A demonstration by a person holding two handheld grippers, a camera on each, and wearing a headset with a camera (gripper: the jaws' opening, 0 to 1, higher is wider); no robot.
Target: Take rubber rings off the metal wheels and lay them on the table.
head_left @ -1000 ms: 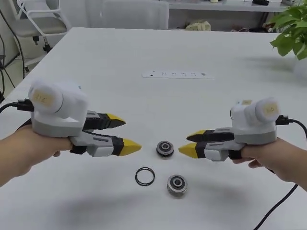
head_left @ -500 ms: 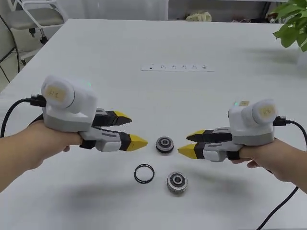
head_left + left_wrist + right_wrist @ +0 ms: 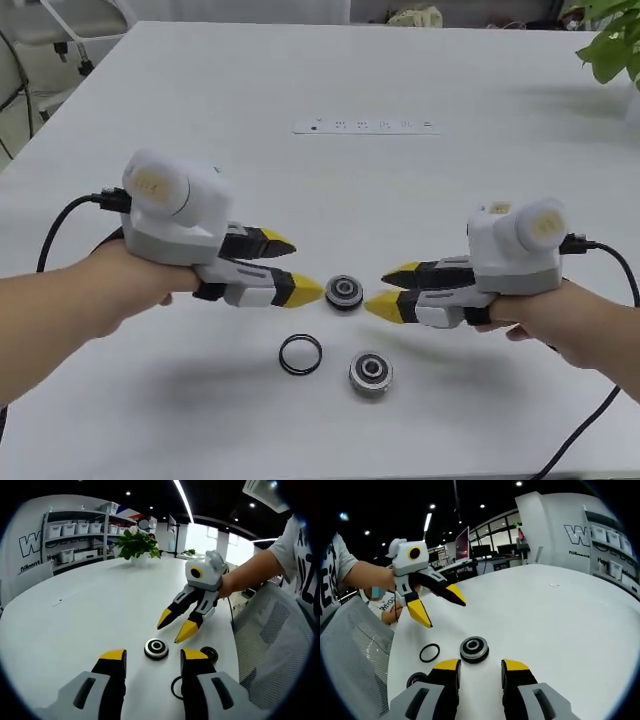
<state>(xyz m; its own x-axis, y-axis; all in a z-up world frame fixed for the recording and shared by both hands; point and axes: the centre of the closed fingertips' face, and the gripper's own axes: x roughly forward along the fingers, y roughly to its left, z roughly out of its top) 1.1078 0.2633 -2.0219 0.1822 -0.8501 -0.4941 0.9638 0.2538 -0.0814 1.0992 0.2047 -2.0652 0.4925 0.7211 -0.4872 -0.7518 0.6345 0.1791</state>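
Two metal wheels lie on the white table [image 3: 400,60]. One wheel [image 3: 344,291] [image 3: 156,648] [image 3: 474,649] sits between the two grippers. The other wheel [image 3: 371,372] [image 3: 209,654] [image 3: 415,679] lies nearer me. A loose black rubber ring [image 3: 300,353] [image 3: 429,652] [image 3: 175,688] lies flat on the table beside it. My left gripper [image 3: 290,267] [image 3: 153,658] is open just left of the middle wheel. My right gripper [image 3: 392,288] [image 3: 480,665] is open just right of that wheel. Both sets of yellow-tipped jaws point at it and hold nothing.
A white power strip [image 3: 366,126] lies flat farther back on the table. A green plant [image 3: 612,40] [image 3: 136,544] stands at the far right corner. Cables trail from both grippers toward the table's near edge. An office chair [image 3: 50,25] stands at the far left.
Both grippers have closed in on the middle wheel from either side, the left one most. The wheels and loose ring stay put.
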